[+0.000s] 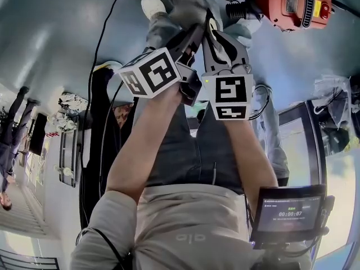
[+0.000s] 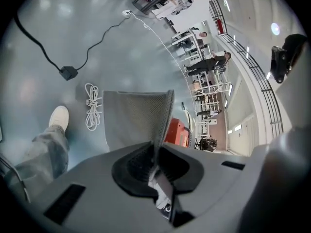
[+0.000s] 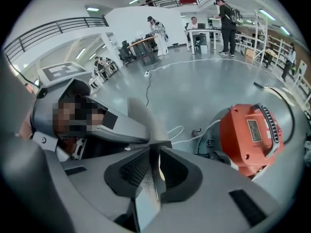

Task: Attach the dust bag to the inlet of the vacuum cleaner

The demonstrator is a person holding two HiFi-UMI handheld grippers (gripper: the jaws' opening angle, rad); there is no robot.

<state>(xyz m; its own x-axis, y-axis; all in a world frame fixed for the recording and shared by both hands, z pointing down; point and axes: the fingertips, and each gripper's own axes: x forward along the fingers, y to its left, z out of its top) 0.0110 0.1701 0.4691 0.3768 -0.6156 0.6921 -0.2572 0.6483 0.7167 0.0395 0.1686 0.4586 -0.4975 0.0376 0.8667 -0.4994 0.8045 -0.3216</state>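
Both grippers hold a grey fabric dust bag point(image 2: 138, 120) above the floor. In the left gripper view my left gripper point(image 2: 156, 152) is shut on the bag's edge, and the cloth rises beyond the jaws. The right gripper view has my right gripper point(image 3: 154, 154) shut on a fold of the same bag point(image 3: 143, 118), close beside the left gripper point(image 3: 97, 123). The orange vacuum cleaner point(image 3: 250, 137) sits on the floor just ahead to the right, its inlet hidden. In the head view the left gripper point(image 1: 193, 37) and right gripper point(image 1: 214, 31) meet at the bag point(image 1: 191, 1), left of the vacuum point(image 1: 292, 4).
A white shoe point(image 1: 153, 5) and a jeans leg point(image 2: 46, 152) are on the floor by the bag. A black cable with an adapter point(image 2: 68, 73) and a coiled white cord point(image 2: 92, 106) lie on the grey floor. A small monitor point(image 1: 289, 212) sits lower right. People stand at distant desks point(image 3: 204, 30).
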